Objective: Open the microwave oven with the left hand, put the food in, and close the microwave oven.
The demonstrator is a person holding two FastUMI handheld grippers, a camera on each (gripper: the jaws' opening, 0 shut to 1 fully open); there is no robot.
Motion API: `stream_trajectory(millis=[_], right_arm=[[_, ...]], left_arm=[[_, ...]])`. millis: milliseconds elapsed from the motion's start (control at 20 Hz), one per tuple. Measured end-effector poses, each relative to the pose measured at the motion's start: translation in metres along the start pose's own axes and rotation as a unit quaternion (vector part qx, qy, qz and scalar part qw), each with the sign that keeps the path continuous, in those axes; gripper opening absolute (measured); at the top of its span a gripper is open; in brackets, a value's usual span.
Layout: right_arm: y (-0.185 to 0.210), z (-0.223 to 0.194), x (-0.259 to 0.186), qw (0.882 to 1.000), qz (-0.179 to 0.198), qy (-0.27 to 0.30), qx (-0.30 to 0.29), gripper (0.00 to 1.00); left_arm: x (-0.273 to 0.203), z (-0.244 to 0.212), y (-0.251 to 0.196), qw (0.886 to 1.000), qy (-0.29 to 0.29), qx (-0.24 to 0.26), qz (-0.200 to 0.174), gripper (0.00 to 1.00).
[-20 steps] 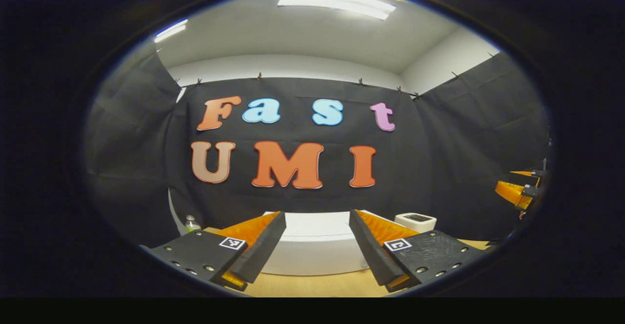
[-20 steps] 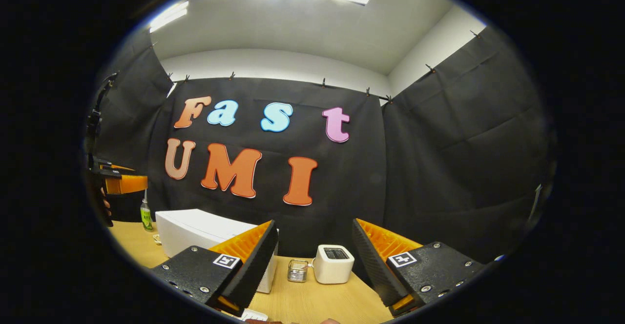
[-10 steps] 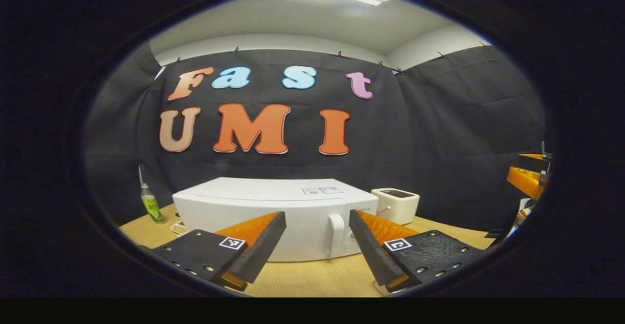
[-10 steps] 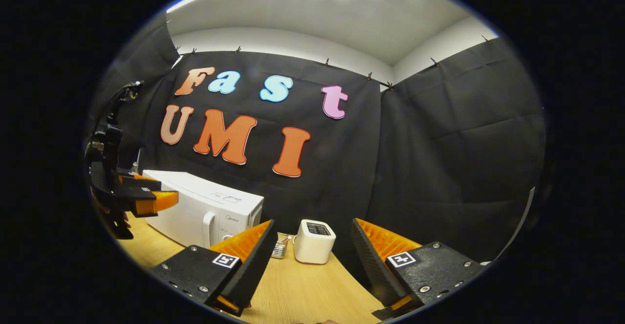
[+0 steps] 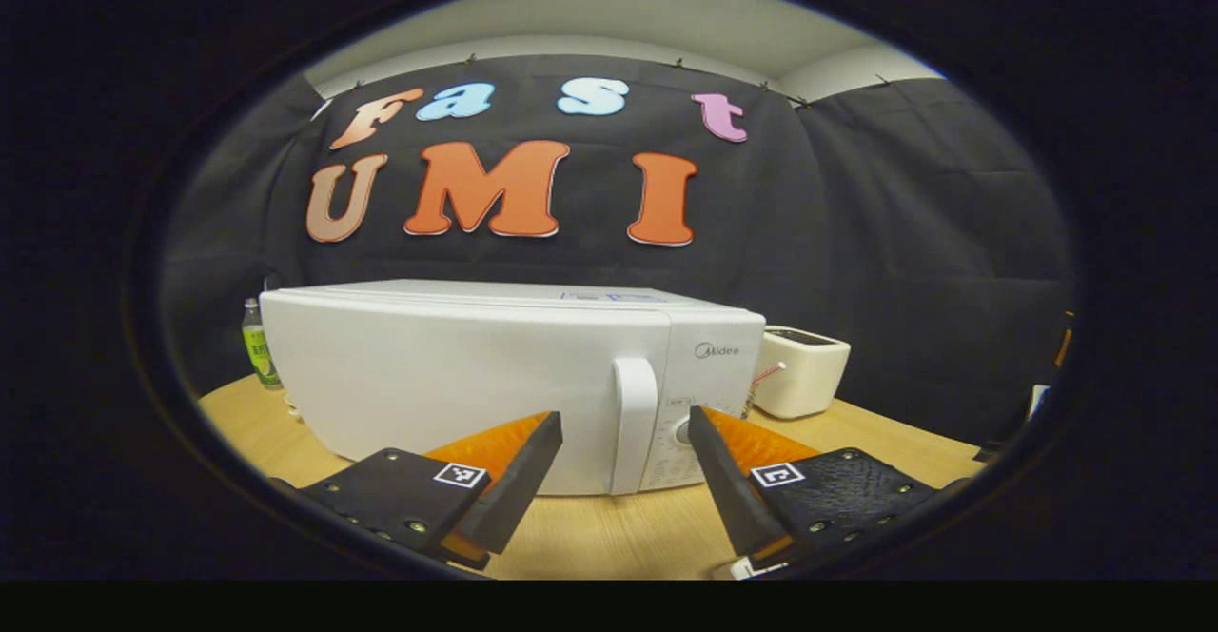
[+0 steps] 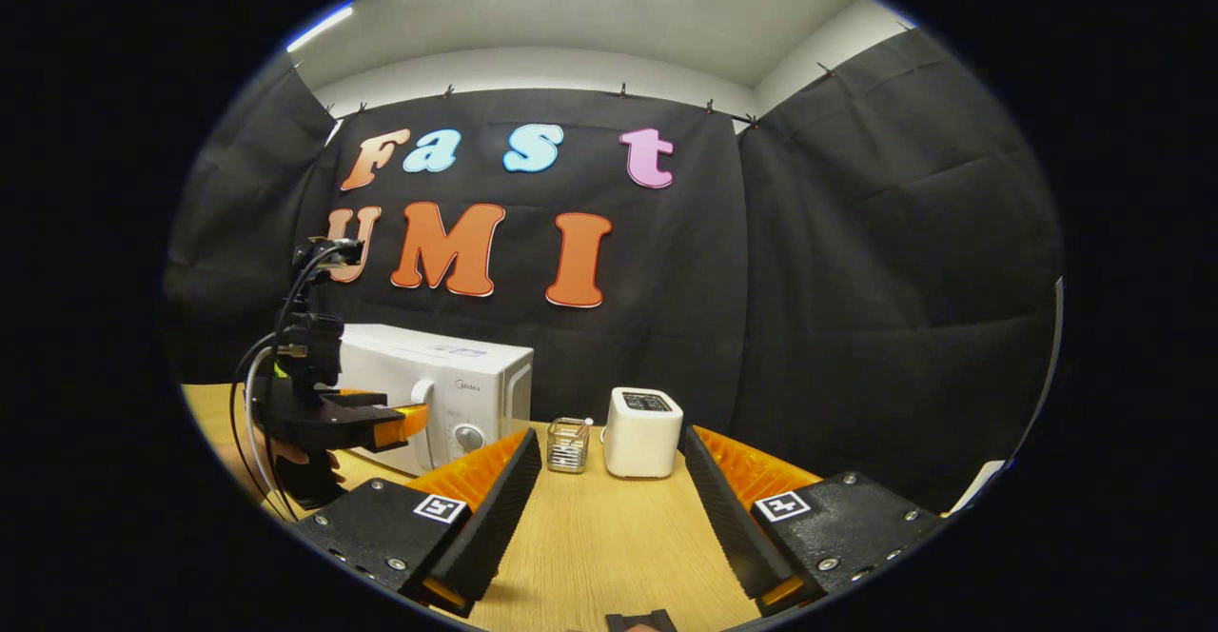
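- Lining up left gripper (image 5: 623,465), jaws wide and empty, on microwave handle (image 5: 633,423) at lower centre; door shut.
- Next: closing in, gripping handle, pulling.
- Right gripper (image 6: 609,508) wide, empty.

On the table (image 5: 609,537), the microwave oven (image 5: 457,375) is set before the booth's wall, with a bottle (image 5: 254,346) to its left toward the back, a small box-shaped appliance (image 5: 799,370) to its right, and a small glass container (image 6: 568,444) placed between oven and appliance.
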State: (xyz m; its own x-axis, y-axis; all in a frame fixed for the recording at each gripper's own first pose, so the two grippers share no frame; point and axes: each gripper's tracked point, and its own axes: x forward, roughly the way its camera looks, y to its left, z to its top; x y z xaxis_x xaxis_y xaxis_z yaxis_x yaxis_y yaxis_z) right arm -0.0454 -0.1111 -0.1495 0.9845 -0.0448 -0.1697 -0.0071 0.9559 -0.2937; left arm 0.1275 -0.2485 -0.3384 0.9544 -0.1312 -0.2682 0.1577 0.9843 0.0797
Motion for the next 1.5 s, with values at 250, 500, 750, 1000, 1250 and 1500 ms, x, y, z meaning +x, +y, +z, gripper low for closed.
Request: stream_trajectory(millis=[250,500,750,1000,1250,1500], right_arm=[[0.001,-0.026,0.004,1.0,0.003,0.02,0.006,0.95],[-0.006,-0.046,0.011,0.999,0.001,0.042,0.022,0.94],[-0.012,-0.054,0.009,0.998,-0.002,0.049,0.032,0.94],[-0.016,-0.065,0.006,0.997,-0.004,0.064,0.046,0.94],[-0.017,-0.071,0.0,0.996,-0.005,0.07,0.055,0.94],[-0.017,-0.079,0.0,0.995,-0.005,0.078,0.058,0.94]], left_arm=[[0.027,-0.028,0.008,0.999,0.032,-0.001,0.037,0.84],[0.033,-0.038,0.01,0.997,0.032,0.0,0.065,0.72],[0.036,-0.044,-0.008,0.998,0.035,0.019,0.048,0.25],[0.035,-0.045,-0.011,0.999,0.03,0.006,0.031,0.12],[0.031,-0.047,-0.012,0.999,0.036,0.0,0.018,0.12],[0.031,-0.046,-0.013,0.999,0.028,-0.007,0.018,0.07]])
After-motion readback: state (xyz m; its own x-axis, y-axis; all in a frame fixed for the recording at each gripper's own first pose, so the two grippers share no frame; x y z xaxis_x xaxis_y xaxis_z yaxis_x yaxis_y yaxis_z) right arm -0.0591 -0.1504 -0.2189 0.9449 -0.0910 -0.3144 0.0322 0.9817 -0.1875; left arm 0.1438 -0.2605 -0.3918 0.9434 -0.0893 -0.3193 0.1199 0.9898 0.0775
